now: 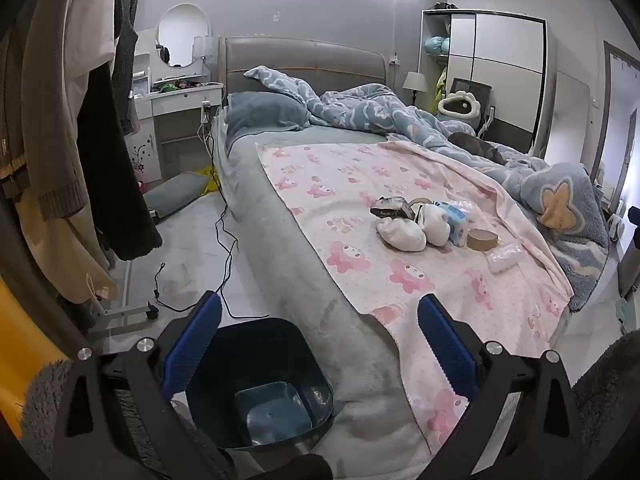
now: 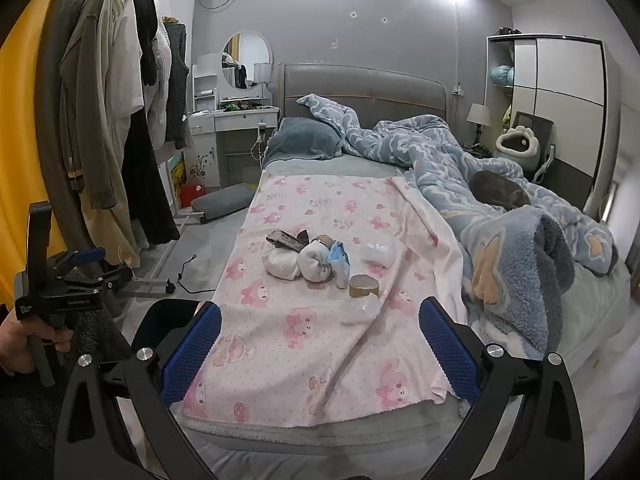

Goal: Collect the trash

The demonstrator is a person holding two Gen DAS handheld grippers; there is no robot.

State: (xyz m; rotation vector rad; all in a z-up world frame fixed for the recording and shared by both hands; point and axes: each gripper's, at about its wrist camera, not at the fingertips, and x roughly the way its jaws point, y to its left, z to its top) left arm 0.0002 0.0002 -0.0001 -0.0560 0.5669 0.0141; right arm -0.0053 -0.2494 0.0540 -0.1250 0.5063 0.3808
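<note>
**A:** Starting from the foot of the bed [image 2: 360, 428], both tools are spread wide and carry nothing: the left hand-held gripper [image 1: 320, 344] hangs over the dark bin [image 1: 260, 384], the right hand-held gripper [image 2: 320, 344] over the pink blanket [image 2: 320, 344]. Where is the trash?

**B:** Clustered mid-blanket, at about twelve o'clock from the right tool and one o'clock from the left. Two white wads [image 2: 300, 264] touch each other, a dark wrapper [image 2: 286, 240] lies just behind them, a blue-and-white packet [image 2: 339, 264] leans at their three o'clock side, and a tape core [image 2: 363, 285] sits nearest you. Two clear plastic pieces lie apart from the pile, one [image 2: 360, 306] just in front of the core.

**A:** Which first?

**B:** I'd judge the tape core or the near plastic best for the right tool, since they are the closest. Come down tilted, straddle the core across its rim, and close only once both pads clear the blanket, or the cloth may bunch up with it.

**A:** And room to move?

**B:** Open blanket lies between the tools and the pile. The rumpled blue duvet [image 2: 516, 264] crowds the three o'clock side, and a grey cat [image 2: 500, 192] appears to lie on it, so stay wide of that. At nine o'clock the mattress edge drops to the floor, with the bin standing against the bed's corner, a short carry back.
</note>
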